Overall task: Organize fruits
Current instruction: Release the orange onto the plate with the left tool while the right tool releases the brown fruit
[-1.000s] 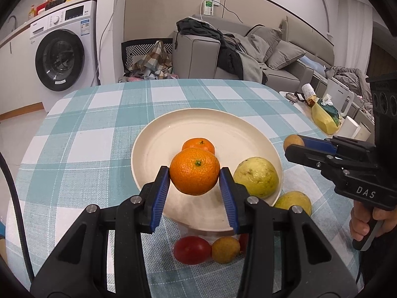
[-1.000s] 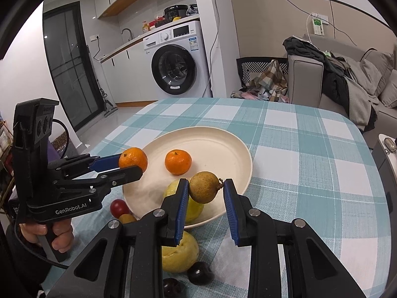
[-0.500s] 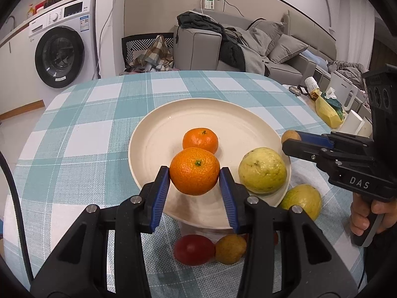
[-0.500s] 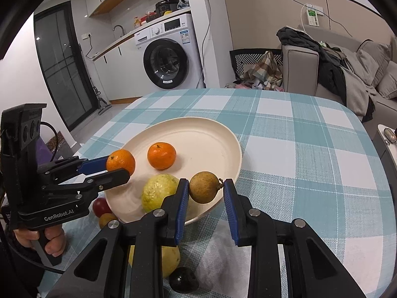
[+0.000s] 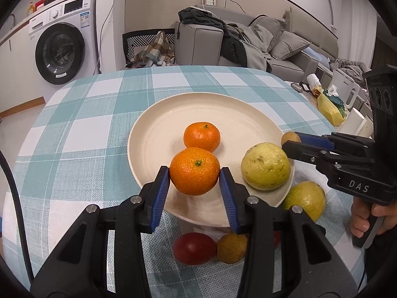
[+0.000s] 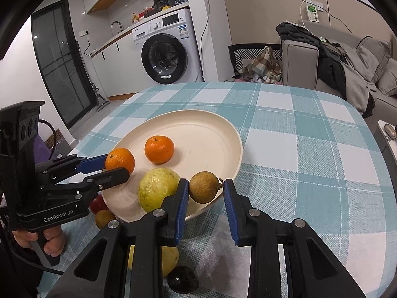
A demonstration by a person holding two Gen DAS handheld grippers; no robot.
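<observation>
**Two fruits held over the cream plate**

A round orange mandarin with a green stem scar (image 5: 194,171) is clamped between the blue pads of the left gripper (image 5: 194,173), both pads pressed against its sides. It is held above the near edge of the wide, shallow cream-coloured plate (image 5: 158,134), which rests on the table covered with a teal-and-white checked cloth (image 5: 82,134). In the right wrist view the same mandarin (image 6: 120,159) is seen at the tip of the left gripper (image 6: 116,166), over the left rim of the plate (image 6: 218,129).

A small brownish-yellow round fruit with a short dry stem (image 6: 204,190) is gripped by the right gripper (image 6: 204,193); the left pad is pressed on its skin and the stem end lies against the right pad. It is held over the near right rim of the plate. From the left wrist view only a part of it (image 5: 290,137) is shown beyond the tip of the right gripper (image 5: 291,142).

Inside the plate a second, smaller orange mandarin (image 5: 201,136) and a large pale yellow-green knobbly fruit (image 5: 265,166) are lying apart from each other. On the cloth just beside the plate's near edge another yellow-green fruit (image 5: 305,200), a glossy red oval fruit (image 5: 194,248) and a small yellow-brown fruit (image 5: 232,248) are seen, the last two touching. A dark, almost black round fruit (image 6: 182,283) lies near the bottom of the right wrist view.
</observation>
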